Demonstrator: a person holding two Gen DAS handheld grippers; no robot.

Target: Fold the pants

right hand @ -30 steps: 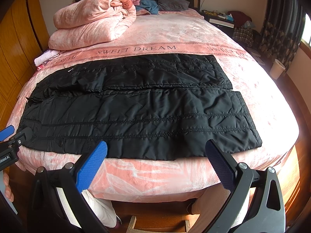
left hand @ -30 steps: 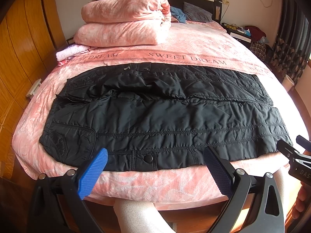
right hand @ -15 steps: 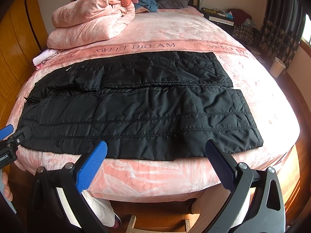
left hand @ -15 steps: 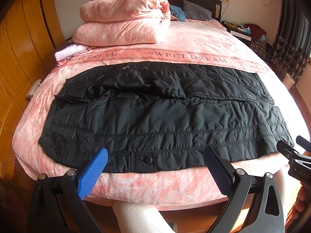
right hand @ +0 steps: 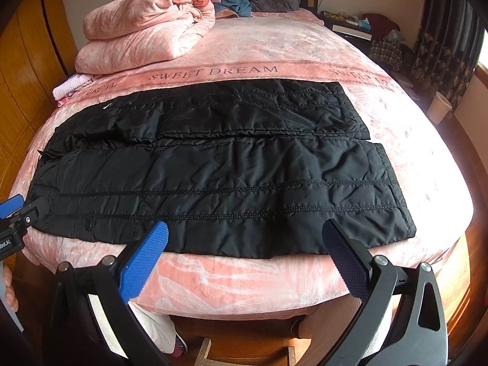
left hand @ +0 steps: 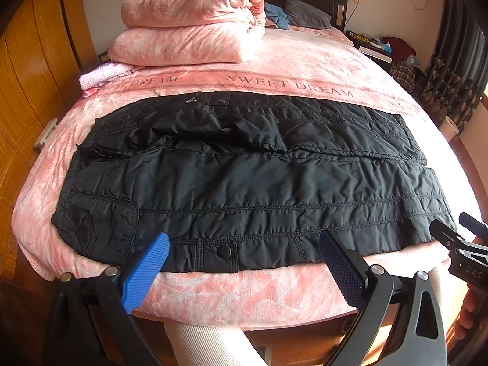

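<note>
Black padded pants [left hand: 244,180] lie flat across the pink bed, waist to the left and leg cuffs to the right, one leg beyond the other; they also show in the right wrist view [right hand: 219,177]. My left gripper [left hand: 244,242] is open and empty, just short of the near waist-side edge by a snap button [left hand: 223,251]. My right gripper [right hand: 245,233] is open and empty, at the near edge of the front leg toward the cuff. Each gripper shows at the edge of the other's view: the right gripper [left hand: 457,238] and the left gripper [right hand: 18,210].
The pink bedspread [left hand: 274,286] hangs over the near bed edge. A folded pink duvet [left hand: 192,21] is stacked at the far left of the bed. A wooden wardrobe [left hand: 27,70] stands left; a nightstand [left hand: 375,52] and dark curtains [left hand: 451,70] stand right. My legs [left hand: 210,344] show below.
Both grippers have moved slightly forward toward the near edge of the pants. Both stay open. The pants have not moved.
</note>
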